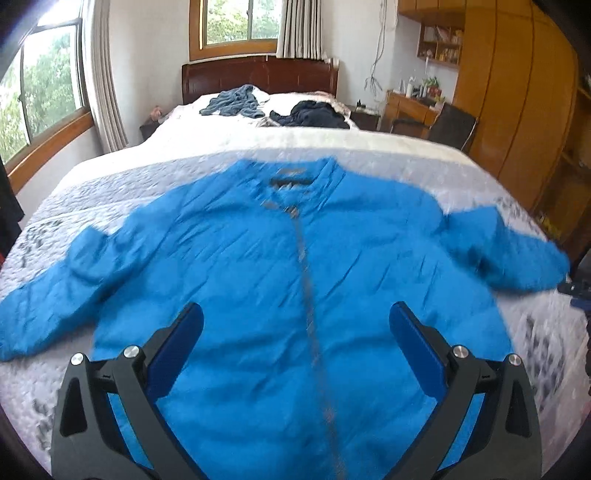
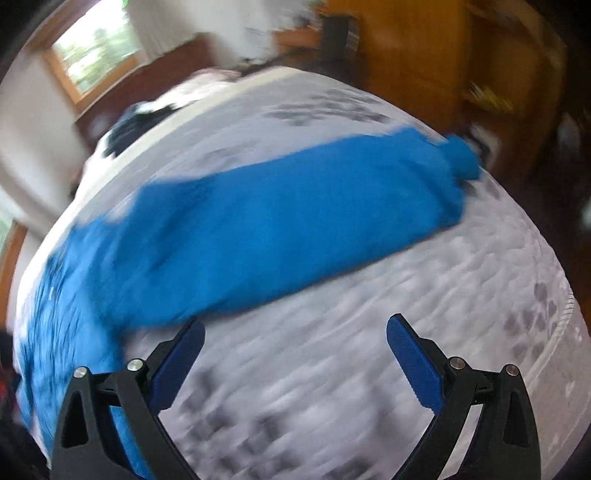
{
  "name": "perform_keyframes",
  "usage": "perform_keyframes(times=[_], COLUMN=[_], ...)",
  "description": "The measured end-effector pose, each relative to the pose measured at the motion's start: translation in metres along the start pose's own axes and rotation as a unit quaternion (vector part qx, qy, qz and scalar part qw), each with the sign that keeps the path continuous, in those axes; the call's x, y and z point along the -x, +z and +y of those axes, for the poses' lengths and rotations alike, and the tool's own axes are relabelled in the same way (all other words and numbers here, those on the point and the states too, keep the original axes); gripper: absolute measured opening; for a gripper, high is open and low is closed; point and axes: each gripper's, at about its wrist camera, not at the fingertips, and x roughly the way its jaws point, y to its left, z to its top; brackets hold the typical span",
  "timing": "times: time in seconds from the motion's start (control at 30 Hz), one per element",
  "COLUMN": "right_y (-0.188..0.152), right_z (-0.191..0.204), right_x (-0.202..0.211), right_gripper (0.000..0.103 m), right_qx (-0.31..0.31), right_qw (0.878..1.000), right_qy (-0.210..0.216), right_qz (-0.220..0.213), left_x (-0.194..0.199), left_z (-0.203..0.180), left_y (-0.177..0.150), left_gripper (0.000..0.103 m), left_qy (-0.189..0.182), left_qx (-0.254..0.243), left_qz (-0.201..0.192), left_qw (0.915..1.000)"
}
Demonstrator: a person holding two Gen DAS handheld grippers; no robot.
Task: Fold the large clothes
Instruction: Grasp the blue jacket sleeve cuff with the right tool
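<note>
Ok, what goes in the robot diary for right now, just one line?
left hand-held gripper: open, above bright blue zip-up jacket | right hand-held gripper: open, beside sleeve | jacket: flat, unfolded on grey patterned quilt

Soft daylight from the windows (image 1: 240, 22); fisheye-bent edges, heavy motion blur in right wrist view.

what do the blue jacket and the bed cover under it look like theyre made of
Blue jacket: probably a thin synthetic shell, maybe nylon or polyester, lightly padded; it shows fine sharp creases, a soft sheen and puffy sleeves. Bed cover: looks like quilted cotton-type fabric, matte, with a stitched bumpy texture and grey printed patches.
</note>
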Motion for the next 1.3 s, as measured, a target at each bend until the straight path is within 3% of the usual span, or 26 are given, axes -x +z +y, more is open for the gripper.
perform_keyframes(times=[0.13, 0.4, 0.47, 0.5, 0.57, 0.6, 0.63, 0.67, 0.73, 0.83, 1.03, 1.3], right_y=[0.043, 0.079, 0.083, 0.083, 0.086, 0.086, 0.087, 0.087, 0.086, 0.085, 0.088, 0.075], right_z=[-0.052, -0.090, -0.092, -0.091, -0.091, -0.092, -0.092, -0.094, -0.097, -0.095, -0.076, 0.020], right_x=[-0.027, -0.061, -0.062, -0.062, -0.062, -0.061, -0.060, -0.059, -0.056, -0.050, -0.029, 0.023], right_gripper=[0.099, 0.097, 0.089, 0.076, 0.062, 0.048, 0.041, 0.028, 0.017, 0.010, 0.006, 0.006], right_qx=[-0.049, -0.080, -0.083, -0.083, -0.076, -0.076, -0.078, -0.082, -0.086, -0.080, -0.074, 0.018], right_qw=[0.999, 0.996, 0.996, 0.996, 0.997, 0.997, 0.997, 0.997, 0.996, 0.997, 0.997, 0.992], right_qy=[0.010, 0.012, 0.014, 0.006, -0.015, -0.017, -0.010, 0.008, 0.016, 0.014, 0.030, 0.114], right_qz=[0.015, 0.023, 0.015, 0.012, 0.010, 0.009, 0.009, 0.012, 0.014, 0.008, -0.018, -0.057], left_x=[-0.019, -0.043, -0.046, -0.046, -0.047, -0.047, -0.046, -0.044, -0.041, -0.036, -0.029, -0.022], left_z=[-0.021, -0.034, -0.032, -0.031, -0.029, -0.028, -0.027, -0.027, -0.026, -0.021, -0.005, 0.028], left_y=[0.007, -0.002, -0.002, -0.003, -0.003, -0.002, -0.003, -0.003, -0.004, -0.005, -0.007, -0.013], left_gripper=[0.100, 0.100, 0.100, 0.100, 0.100, 0.100, 0.100, 0.100, 0.100, 0.100, 0.100, 0.100], left_qy=[-0.005, 0.001, 0.003, 0.003, 0.002, 0.002, 0.002, 0.002, 0.002, -0.001, 0.003, 0.016], left_qx=[-0.005, -0.023, -0.018, -0.015, -0.010, -0.009, -0.008, -0.008, -0.006, -0.001, 0.003, 0.022], left_qz=[0.000, 0.017, 0.019, 0.020, 0.023, 0.024, 0.023, 0.023, 0.024, 0.024, 0.029, 0.029], left_qw=[1.0000, 0.9996, 0.9997, 0.9997, 0.9997, 0.9997, 0.9997, 0.9997, 0.9997, 0.9997, 0.9996, 0.9992])
